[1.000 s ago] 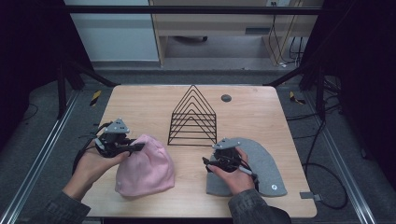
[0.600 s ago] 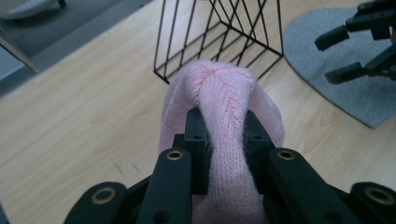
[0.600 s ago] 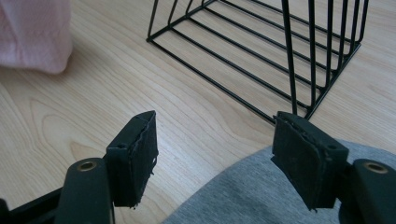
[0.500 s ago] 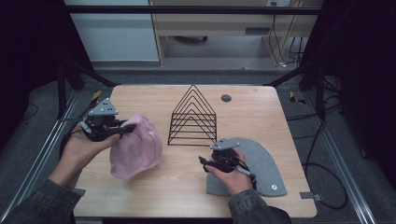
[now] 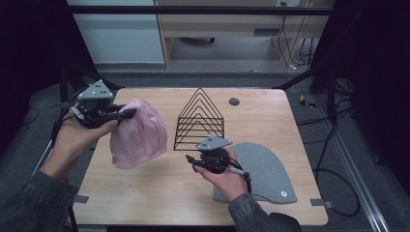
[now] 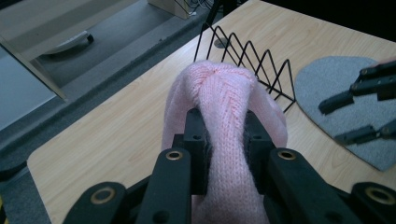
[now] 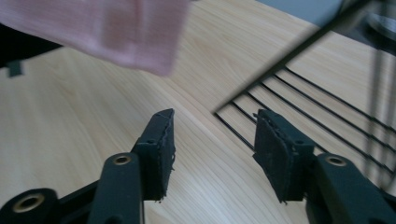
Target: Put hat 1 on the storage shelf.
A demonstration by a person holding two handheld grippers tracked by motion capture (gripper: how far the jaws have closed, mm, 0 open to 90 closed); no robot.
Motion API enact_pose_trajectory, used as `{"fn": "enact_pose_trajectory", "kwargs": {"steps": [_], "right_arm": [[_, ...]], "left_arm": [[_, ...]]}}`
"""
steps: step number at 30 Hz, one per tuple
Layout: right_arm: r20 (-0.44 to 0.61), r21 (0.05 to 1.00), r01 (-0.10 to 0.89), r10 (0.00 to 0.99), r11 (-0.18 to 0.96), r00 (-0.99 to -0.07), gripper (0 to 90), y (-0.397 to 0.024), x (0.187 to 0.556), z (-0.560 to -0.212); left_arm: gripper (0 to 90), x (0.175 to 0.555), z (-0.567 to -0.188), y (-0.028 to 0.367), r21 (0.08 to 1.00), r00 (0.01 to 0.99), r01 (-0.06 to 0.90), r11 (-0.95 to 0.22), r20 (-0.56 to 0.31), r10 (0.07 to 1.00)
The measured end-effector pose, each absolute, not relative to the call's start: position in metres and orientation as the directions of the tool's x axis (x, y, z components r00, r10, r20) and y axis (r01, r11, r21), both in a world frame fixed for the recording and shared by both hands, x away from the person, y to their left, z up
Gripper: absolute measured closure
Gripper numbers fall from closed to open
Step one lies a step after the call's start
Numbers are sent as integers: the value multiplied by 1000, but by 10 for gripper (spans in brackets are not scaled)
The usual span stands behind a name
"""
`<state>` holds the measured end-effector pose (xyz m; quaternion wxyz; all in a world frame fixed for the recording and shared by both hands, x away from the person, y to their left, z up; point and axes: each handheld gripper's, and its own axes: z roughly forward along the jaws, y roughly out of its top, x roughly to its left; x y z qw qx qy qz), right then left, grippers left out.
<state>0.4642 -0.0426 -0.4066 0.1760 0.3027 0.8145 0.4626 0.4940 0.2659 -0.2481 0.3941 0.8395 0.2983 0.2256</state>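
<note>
Pink hat (image 5: 138, 133): a soft knitted beanie, hanging in the air above the table's (image 5: 159, 193) left half, its lower end low over the wood; I cannot tell whether it touches.
Handling: likely light and limp; it drapes and bunches under its own weight, so it should not slip easily from padded jaws but will swing and fold. No fragility apparent.
Where to hold: a gathered fold near the crown or rim looks best, as a pinch of thick knit gives the pads something to bite.
Left gripper (image 6: 223, 140): clamped on a bunched ridge of the pink hat, knit squeezed between both pads.
Left hand (image 5: 77, 137): raised over the table's left edge, forearm angled up, jaws pointing toward the wire rack (image 5: 199, 118).
Right gripper (image 7: 212, 149): jaws spread apart, nothing between them.
Right hand (image 5: 227, 176): low near the front edge, just beside the grey hat (image 5: 263, 169) lying flat at the front right.
</note>
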Motion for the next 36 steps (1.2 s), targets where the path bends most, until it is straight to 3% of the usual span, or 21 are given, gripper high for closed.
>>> {"fn": "enact_pose_trajectory", "kwargs": {"steps": [7,19,20,21,24,26,28,36], "right_arm": [[-12,873,280,591,400,-806,514,-2,470,-375],[31,872,325,622,365,-783,339,19,489,-351],[30,870,326,622,369,-783,358,20,490,-351],[18,870,316,618,377,-786,455,22,492,-350],[11,872,306,610,382,-792,610,22,498,-349],[11,873,305,611,379,-792,655,22,500,-348],[12,877,295,596,379,-803,784,22,505,-344],[-3,873,280,580,399,-815,835,1,509,-325]], "left_arm": [[758,495,-230,256,800,723,304,-517,159,672],[758,492,-216,244,816,742,276,-507,155,653],[758,492,-215,243,820,743,275,-501,150,652],[758,491,-213,243,823,744,275,-497,145,652],[758,490,-210,243,834,747,272,-479,130,651],[758,490,-209,243,835,747,272,-479,131,651],[758,491,-207,244,837,740,271,-476,135,659],[752,506,-203,244,844,725,254,-472,157,671]]}}
